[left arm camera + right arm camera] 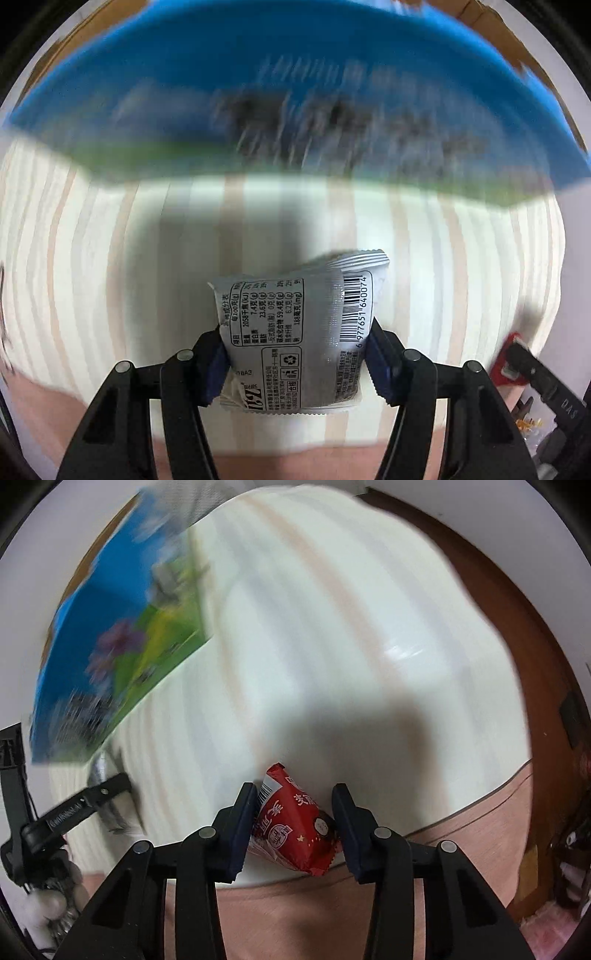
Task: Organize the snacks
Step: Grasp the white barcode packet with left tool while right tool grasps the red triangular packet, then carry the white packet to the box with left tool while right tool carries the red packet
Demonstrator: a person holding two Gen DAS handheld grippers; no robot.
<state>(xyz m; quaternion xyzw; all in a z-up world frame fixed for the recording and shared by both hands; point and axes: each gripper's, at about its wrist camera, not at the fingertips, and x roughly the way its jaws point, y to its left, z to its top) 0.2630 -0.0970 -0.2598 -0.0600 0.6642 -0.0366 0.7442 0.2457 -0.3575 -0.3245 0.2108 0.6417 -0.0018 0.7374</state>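
Snack packets, silver [295, 332] and red [295, 823], sit pinched in each hand-held gripper above a striped tablecloth [110, 258].

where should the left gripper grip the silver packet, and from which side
Across its puffy middle, from above. The silver packet lies flat on the striped cloth, print side up, and its crimped end seals are thin and floppy. The left gripper points down with pads on both long edges, already pinching the packet's body there, so that hold looks sound.

Blue box [258, 74] motion-blurred, print unreadable (top cut off by frame edge).
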